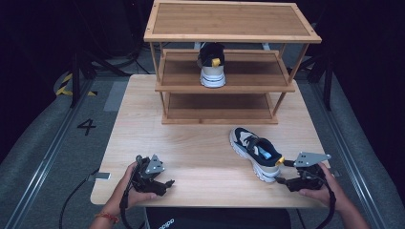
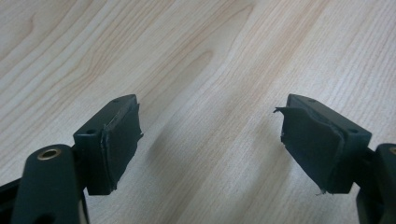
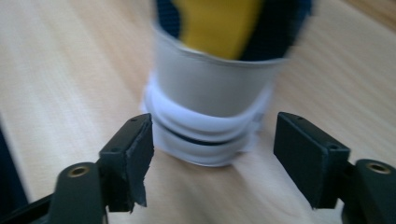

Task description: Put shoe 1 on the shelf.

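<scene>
We see the right claw (image 1: pixel 282 180) at the near right edge of the desk (image 1: pixel 191 157), its jaws spread wide and holding nothing. Just in front of it lies a shoe (image 1: pixel 254 152), navy and cream with a white sole and a yellow heel tab, its heel turned toward that claw. In the right gripper view the heel of the shoe (image 3: pixel 210 93) stands just beyond the open jaws, not yet between them; the picture is blurred, so we cannot say whether a jaw touches the sole.

The left claw (image 1: pixel 165 183) rests low at the near left of the desk, well apart from the shoe, jaws also wide over bare wood.

A second shoe (image 1: pixel 211 66) sits on the middle shelf of the wooden rack (image 1: pixel 229 33) at the far end of the desk.

On the floor to the left we read a painted "4" (image 1: pixel 87 126). We can make out no brand on either shoe.
</scene>
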Demonstrator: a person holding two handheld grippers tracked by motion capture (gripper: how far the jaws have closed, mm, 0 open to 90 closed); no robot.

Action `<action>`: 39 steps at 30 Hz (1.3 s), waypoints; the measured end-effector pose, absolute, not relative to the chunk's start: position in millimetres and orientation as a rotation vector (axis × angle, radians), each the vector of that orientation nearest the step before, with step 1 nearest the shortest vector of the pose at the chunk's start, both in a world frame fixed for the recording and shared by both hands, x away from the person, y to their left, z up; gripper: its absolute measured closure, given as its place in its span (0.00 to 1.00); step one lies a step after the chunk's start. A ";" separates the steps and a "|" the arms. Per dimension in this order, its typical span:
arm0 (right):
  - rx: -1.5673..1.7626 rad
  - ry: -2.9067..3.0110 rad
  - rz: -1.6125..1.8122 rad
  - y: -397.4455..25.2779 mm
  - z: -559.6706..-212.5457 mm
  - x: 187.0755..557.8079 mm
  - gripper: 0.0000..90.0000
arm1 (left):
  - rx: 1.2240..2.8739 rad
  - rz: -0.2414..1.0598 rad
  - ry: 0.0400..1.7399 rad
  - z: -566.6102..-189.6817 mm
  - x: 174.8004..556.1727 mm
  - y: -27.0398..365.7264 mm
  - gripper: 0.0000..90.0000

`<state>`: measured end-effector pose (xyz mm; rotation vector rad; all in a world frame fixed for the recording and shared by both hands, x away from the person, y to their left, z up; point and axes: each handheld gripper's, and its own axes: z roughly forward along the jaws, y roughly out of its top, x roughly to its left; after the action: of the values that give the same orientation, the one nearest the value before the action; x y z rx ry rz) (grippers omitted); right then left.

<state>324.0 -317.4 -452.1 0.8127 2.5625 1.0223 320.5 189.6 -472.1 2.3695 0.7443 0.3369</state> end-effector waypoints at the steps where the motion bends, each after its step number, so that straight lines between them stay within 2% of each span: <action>1: 0.764 2.572 1.001 -308.7 -452.2 319.8 0.34 | 2.355 0.317 0.766 -474.8 320.5 191.0 0.21; 4: 0.727 2.601 1.025 -301.0 -450.9 316.3 0.41 | 2.342 0.303 0.780 -475.9 320.6 193.8 0.20; 12: 0.671 2.609 1.033 -276.8 -451.4 311.7 0.40 | 2.289 0.294 0.802 -480.7 320.0 198.0 0.18; 19: 0.567 2.662 1.055 -255.6 -448.0 307.2 0.44 | 2.268 0.291 0.809 -482.6 318.8 198.4 0.17; 28: 0.552 2.628 1.108 -265.1 -412.3 304.6 0.45 | 2.268 0.291 0.809 -482.6 318.8 198.4 0.17; 31: 0.511 2.619 1.064 -258.5 -390.5 310.7 0.45 | 2.268 0.291 0.809 -482.7 318.9 198.4 0.17; 39: 0.433 2.715 0.935 -232.5 -376.1 331.8 0.40 | 2.272 0.294 0.800 -482.6 319.7 198.3 0.17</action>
<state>331.8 -232.5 -376.1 0.4327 2.7148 0.9351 319.7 198.3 -482.6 2.2718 0.8002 0.2944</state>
